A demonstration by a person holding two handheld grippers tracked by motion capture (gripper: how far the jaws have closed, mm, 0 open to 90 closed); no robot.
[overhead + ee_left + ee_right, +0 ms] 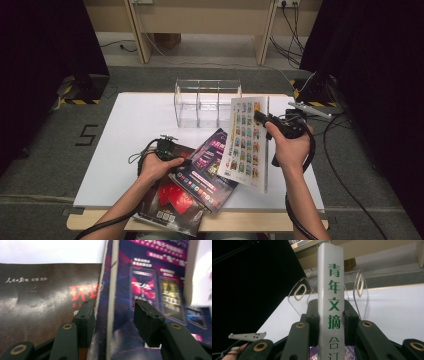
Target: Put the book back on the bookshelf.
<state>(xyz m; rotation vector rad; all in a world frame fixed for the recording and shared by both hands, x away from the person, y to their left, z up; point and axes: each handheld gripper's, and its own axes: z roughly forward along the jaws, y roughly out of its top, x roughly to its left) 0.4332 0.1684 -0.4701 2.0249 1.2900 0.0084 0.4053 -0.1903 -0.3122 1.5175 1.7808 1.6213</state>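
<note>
the white book [247, 142] hangs lifted above the white table [130, 125], tilted, its long axis running from its top edge near the clear acrylic organizer [207, 102] down toward the person's side, its illustrated cover facing left in the high view. in the right gripper view its white spine [331, 297] with green characters stands upright between the jaws, which are clamped on it from both sides. the right gripper [265, 121] is held raised in the right hand [287, 145], forearm coming up from the bottom edge. the left gripper [186, 164] lies low over the magazines, its jaws apart and gripping nothing, one over the dark red magazine [47, 302] and one over the purple magazine [150, 285], which overlaps the dark one's edge. the left hand [157, 167] rests palm down. the organizer's compartments look bare, standing at the table's far side.
</note>
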